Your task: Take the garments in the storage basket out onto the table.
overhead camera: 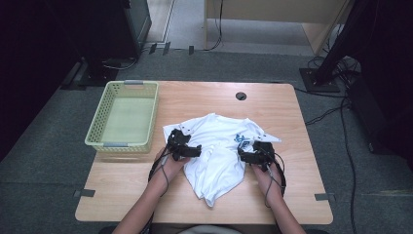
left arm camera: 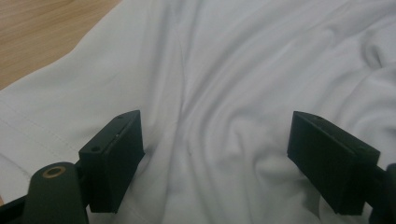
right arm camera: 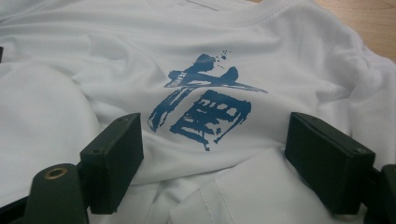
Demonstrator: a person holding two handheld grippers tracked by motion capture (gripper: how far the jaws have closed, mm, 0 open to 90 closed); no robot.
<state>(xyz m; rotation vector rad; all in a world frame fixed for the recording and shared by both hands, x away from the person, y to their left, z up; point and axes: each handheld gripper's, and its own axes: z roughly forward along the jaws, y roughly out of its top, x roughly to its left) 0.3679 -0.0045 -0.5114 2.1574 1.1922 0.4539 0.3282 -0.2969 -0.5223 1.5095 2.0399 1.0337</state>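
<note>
White cotton T-shirt (overhead camera: 219,151), crumpled and printed with a blue brush-stroke character, lies directly under and between both of your tongs, so start from there. Your left gripper (overhead camera: 187,150) has its jaws spread wide with nothing pinched; in the left gripper view plain white cloth (left arm camera: 224,93) runs ahead of and beneath the jaws, rumpled into soft folds, with bare wood showing off to the upper left. Your right gripper (overhead camera: 251,155) is also spread and holds nothing; in the right gripper view the blue print (right arm camera: 205,109) sits just ahead of the gap between the jaws, and a hemmed edge of fabric lies close below them.

From above, the two tongs face each other across the middle of the shirt, left one at its left edge, right one beside the print. The garment's long axis runs from the far collar side toward you, ending in a narrow tail nearest your forearms. Both hands look equally near; neither has to travel, only to drop and close.

Farther out, the pale green perforated plastic basket (overhead camera: 146,114) stands empty beyond your left gripper, on the light wooden table (overhead camera: 292,195).
</note>
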